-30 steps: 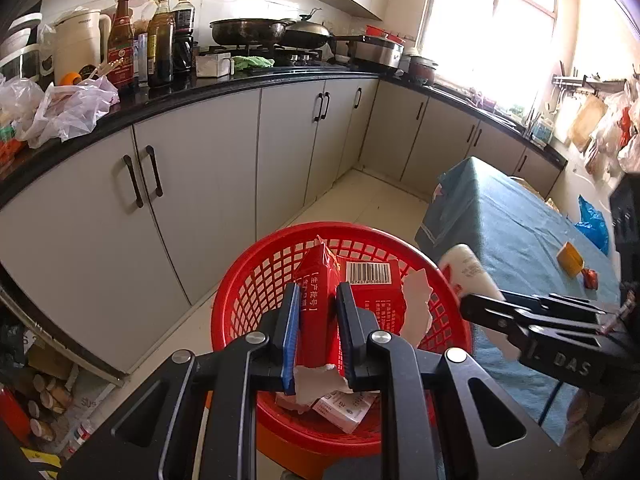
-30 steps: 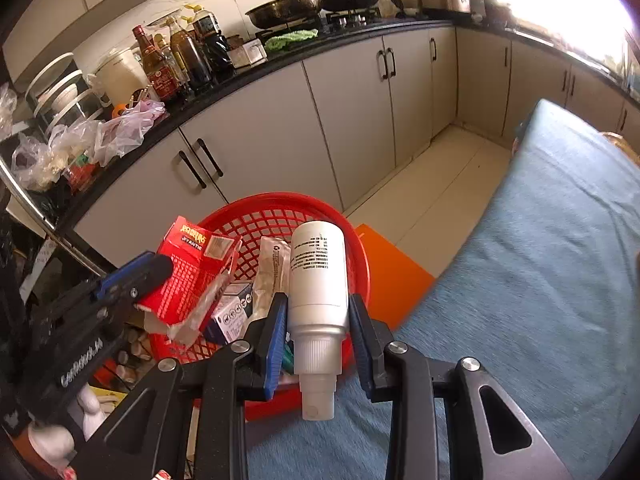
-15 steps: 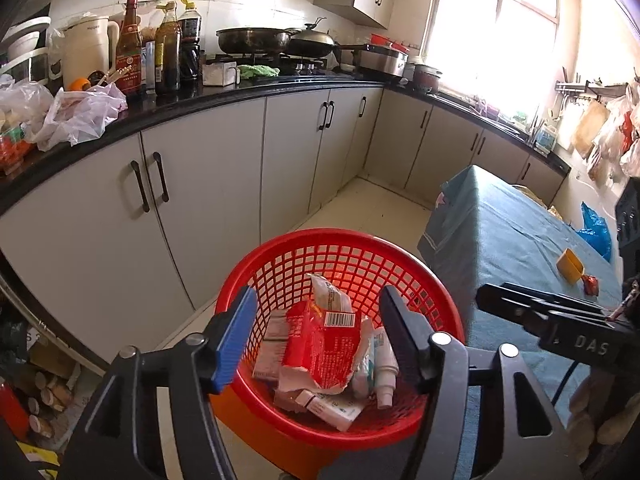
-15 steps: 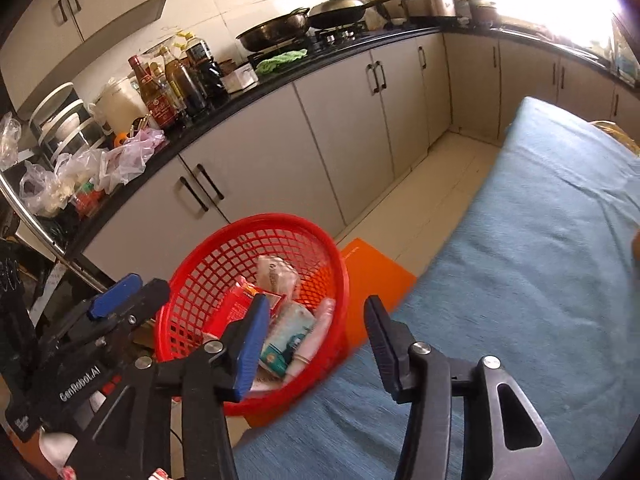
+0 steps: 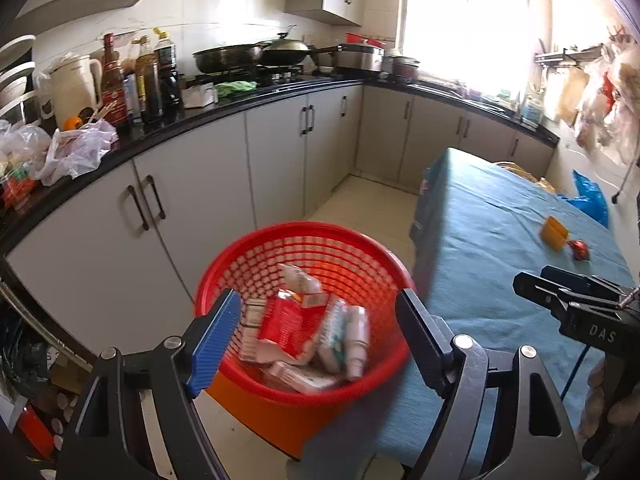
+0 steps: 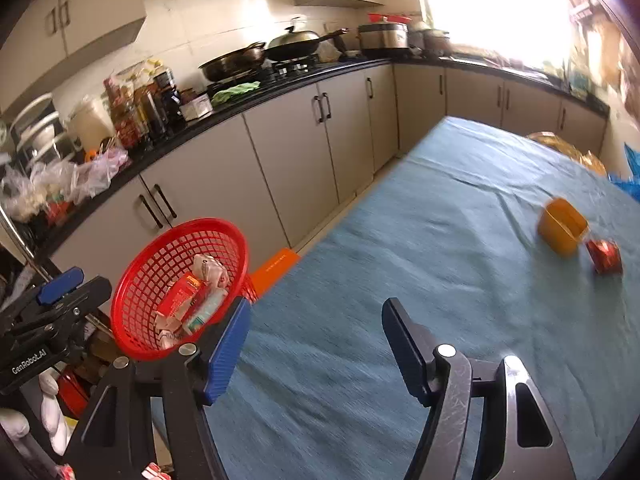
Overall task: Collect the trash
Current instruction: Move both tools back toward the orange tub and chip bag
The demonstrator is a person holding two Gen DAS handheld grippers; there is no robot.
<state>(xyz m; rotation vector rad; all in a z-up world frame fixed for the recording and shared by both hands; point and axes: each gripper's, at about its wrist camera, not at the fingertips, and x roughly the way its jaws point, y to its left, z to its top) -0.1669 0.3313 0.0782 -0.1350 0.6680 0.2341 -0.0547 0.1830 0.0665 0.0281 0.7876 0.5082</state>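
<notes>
Red basket (image 5: 304, 240) beside bench (image 6: 400, 280) held trash. Orange tub (image 6: 560, 226), red wrapper (image 6: 604, 256) lay far across bench, nearer right hand-held gripper (image 6: 316, 344); both hand-held grippers empty, jaws opening, left hand-held gripper (image 5: 318, 332) over basket.

"DAS" on right gripper (image 5: 576, 320); "GenRobot.AI" on left gripper (image 6: 52, 312).

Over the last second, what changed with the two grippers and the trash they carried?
Both let go. The left gripper dropped its red carton into the red basket; the right gripper dropped its white bottle there and swung over the blue table. Both jaws are opening, nothing between them. The orange cup and red wrapper stayed put.
</notes>
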